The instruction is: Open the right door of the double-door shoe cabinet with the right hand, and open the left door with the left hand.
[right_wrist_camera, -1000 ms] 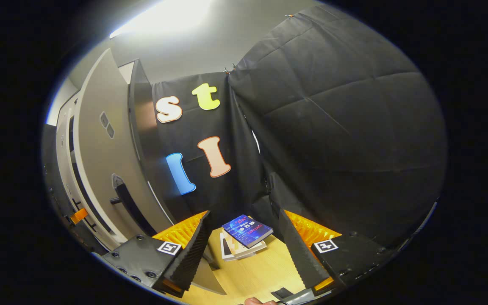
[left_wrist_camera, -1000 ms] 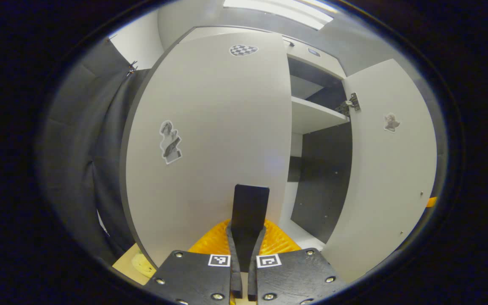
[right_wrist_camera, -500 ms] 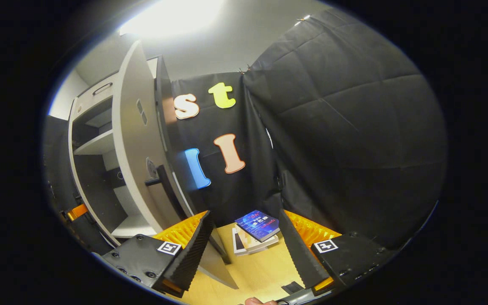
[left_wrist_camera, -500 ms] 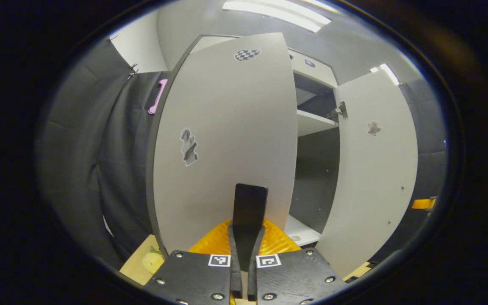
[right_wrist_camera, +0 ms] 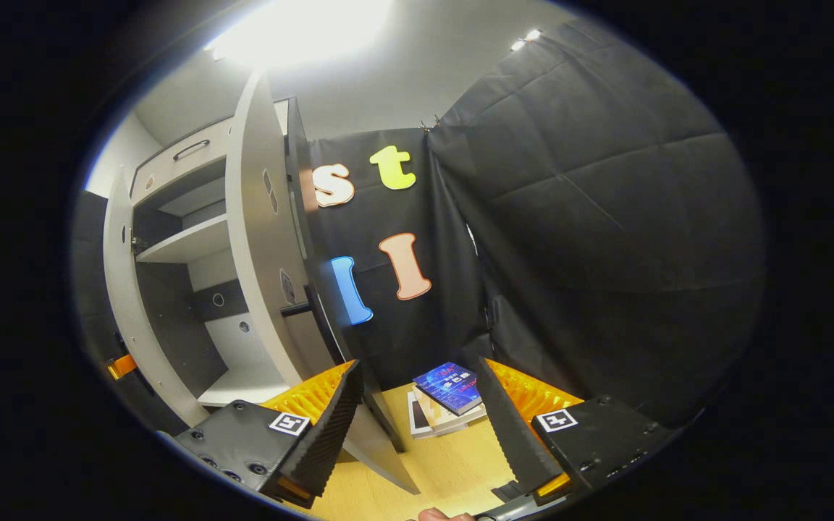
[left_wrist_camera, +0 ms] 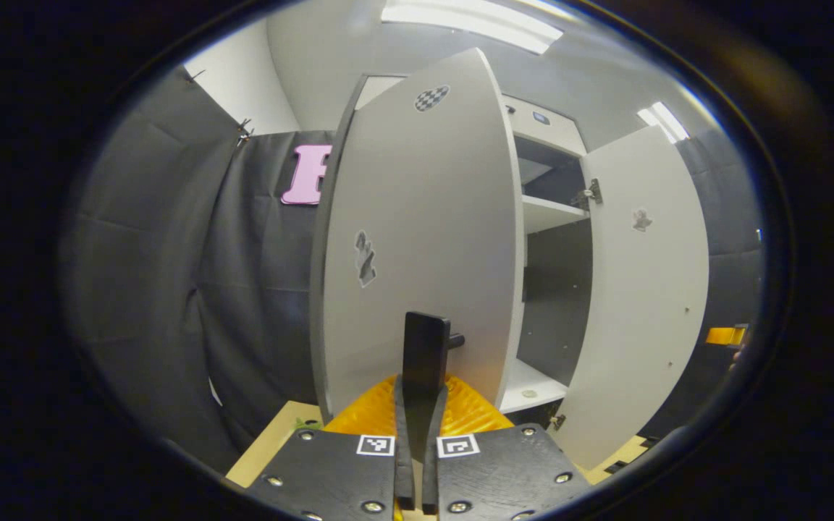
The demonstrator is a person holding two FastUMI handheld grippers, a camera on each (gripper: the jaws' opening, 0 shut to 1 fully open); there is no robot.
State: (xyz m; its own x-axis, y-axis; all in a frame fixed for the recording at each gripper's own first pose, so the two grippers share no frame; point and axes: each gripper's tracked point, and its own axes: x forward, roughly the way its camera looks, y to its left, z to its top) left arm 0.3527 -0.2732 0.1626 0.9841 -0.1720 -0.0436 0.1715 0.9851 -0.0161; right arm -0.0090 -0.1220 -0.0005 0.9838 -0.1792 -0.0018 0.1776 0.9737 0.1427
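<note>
Black cloth behind; left hand-held gripper clamps the left door's handle to swing it; right hand-held gripper gapes empty beside the opened right door.

Both doors swung wide, cabinet interior open between them, books beside right door

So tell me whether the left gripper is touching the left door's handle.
Touching. The left gripper view shows the left gripper closed on the dark handle of the left door.
</note>
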